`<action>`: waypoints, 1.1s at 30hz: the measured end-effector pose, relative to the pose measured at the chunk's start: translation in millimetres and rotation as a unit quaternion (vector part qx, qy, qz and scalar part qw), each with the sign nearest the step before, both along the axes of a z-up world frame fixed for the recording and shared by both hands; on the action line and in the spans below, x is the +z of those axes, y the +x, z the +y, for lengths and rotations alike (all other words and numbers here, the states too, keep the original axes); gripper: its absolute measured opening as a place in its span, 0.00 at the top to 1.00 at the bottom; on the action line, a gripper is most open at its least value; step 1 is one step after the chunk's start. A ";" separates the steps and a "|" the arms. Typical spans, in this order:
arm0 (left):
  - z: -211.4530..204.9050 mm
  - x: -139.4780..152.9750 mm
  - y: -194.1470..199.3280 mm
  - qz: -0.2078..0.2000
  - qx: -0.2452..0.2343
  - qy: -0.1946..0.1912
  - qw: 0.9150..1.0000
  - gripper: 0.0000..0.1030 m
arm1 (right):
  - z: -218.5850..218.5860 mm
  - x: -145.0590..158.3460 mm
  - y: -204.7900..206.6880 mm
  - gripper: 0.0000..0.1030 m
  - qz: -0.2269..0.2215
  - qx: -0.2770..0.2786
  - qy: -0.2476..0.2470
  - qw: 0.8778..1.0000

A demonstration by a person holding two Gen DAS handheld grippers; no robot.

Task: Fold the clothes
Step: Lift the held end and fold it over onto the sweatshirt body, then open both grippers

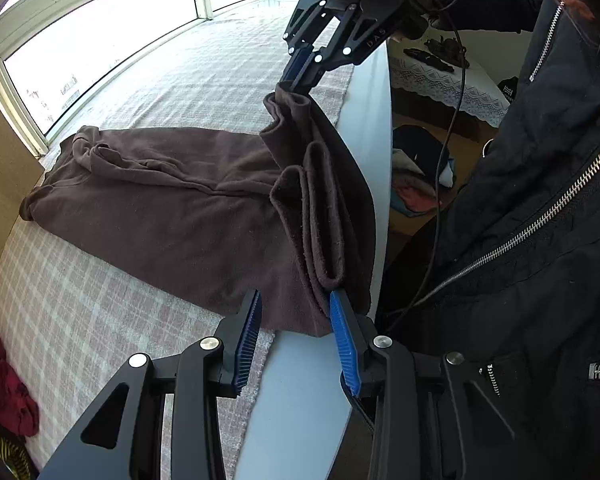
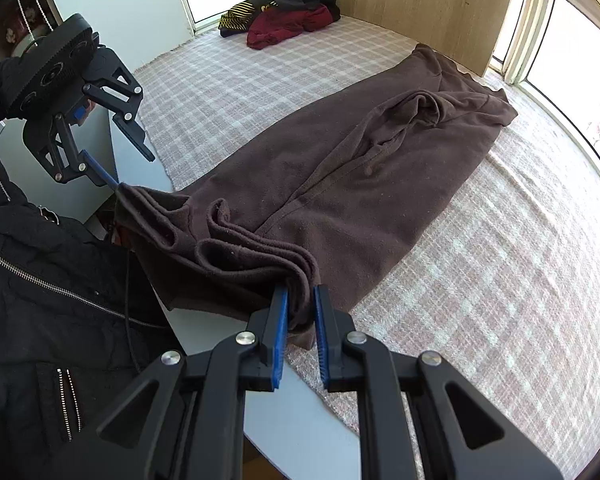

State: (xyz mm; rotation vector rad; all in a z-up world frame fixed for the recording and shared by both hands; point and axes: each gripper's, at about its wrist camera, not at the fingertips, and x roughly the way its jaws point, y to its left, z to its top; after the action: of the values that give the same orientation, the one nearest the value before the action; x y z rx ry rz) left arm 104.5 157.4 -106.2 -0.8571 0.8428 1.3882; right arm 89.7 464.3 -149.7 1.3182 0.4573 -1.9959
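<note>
In the left wrist view, the left gripper (image 1: 296,336) points steeply down at the near edge of the bed, its blue pads spread apart; the bunched hem of the brown garment (image 1: 172,208) touches the right pad but nothing is pinched. Across the frame the right gripper (image 1: 296,80) angles down with its jaws clamped on the hem's other corner. The garment stretches along a pale checked blanket (image 1: 80,320) towards bright windows (image 1: 100,40). In the right wrist view, the right gripper (image 2: 300,336) pinches folded layers of the hem between narrow-set pads, while the left gripper (image 2: 134,168) stands parted beside the hem. A person's black zipped jacket (image 2: 40,280) fills the left; a clothes pile (image 2: 284,16) sits by a wooden panel (image 2: 420,0).
</note>
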 end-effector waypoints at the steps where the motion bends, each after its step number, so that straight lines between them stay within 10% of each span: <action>1: -1.6 -2.1 3.3 0.002 -0.003 -0.001 1.000 0.67 | 0.3 -1.3 -1.6 0.88 -0.003 -0.002 0.001 1.000; 16: 12.6 -32.0 32.8 0.062 -0.059 0.033 0.996 0.70 | -4.9 -4.2 5.2 0.88 -0.003 -0.017 0.021 1.000; 18: 16.7 -30.3 27.8 0.048 -0.061 0.029 0.997 0.86 | -5.7 -3.1 8.7 0.88 0.000 -0.015 0.024 1.000; 33: 22.8 44.5 -94.0 -0.069 0.072 0.134 0.986 0.90 | 20.8 41.7 -10.8 0.88 0.038 -0.024 -0.001 0.999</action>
State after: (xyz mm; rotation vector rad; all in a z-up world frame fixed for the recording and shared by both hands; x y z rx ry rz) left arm 10.5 180.2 -61.7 -0.8052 0.4823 1.5090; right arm 78.9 485.1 -108.0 1.2663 0.4614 -2.0920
